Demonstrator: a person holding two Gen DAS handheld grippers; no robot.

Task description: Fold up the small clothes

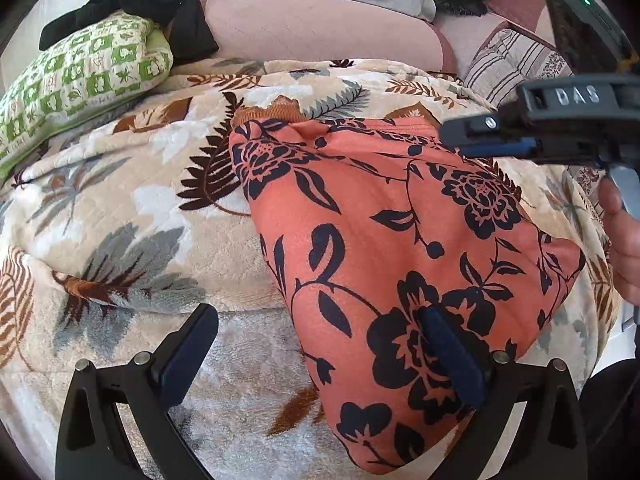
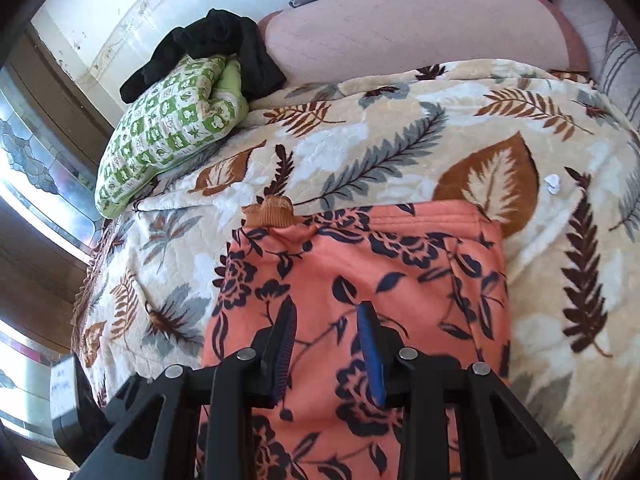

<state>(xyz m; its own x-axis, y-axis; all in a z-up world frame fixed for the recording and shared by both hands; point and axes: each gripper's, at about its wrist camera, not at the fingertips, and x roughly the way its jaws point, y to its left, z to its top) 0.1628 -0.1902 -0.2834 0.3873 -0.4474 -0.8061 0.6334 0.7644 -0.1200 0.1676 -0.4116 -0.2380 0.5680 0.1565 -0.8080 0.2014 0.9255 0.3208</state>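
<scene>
1. Two hand-held grippers work over one orange floral garment (image 1: 400, 240), which lies folded on a leaf-patterned blanket (image 1: 140, 208) spread across a bed.
2. From the left wrist view, the left gripper (image 1: 320, 356) stands spread wide and released: one finger sits over bare blanket beside the garment, the other over the garment's near part, and neither pad presses the cloth.
3. From the same view, the right gripper (image 1: 492, 136) hangs above the garment's far right corner, with the person's hand (image 1: 624, 240) on its handle at the picture's edge.
4. From the right wrist view, the right gripper (image 2: 328, 344) has its jaws part way apart above the garment (image 2: 360, 264); orange cloth shows in the gap, but I cannot tell whether the pads pinch it or only hover over it.
5. At the garment's far left corner a brown ribbed cuff (image 2: 270, 210) pokes out onto the blanket.
6. Beyond the garment, toward the far left, a green-and-white checked pillow (image 1: 84, 80) rests on the blanket's edge.
7. Draped over that pillow's far end is a bundle of black clothing (image 1: 136, 4).
8. Behind the blanket's far edge, past the garment, lies a pink cushion (image 1: 320, 28).
9. A small white scrap (image 2: 553, 182) lies on the blanket to the right of the garment's far edge.
</scene>
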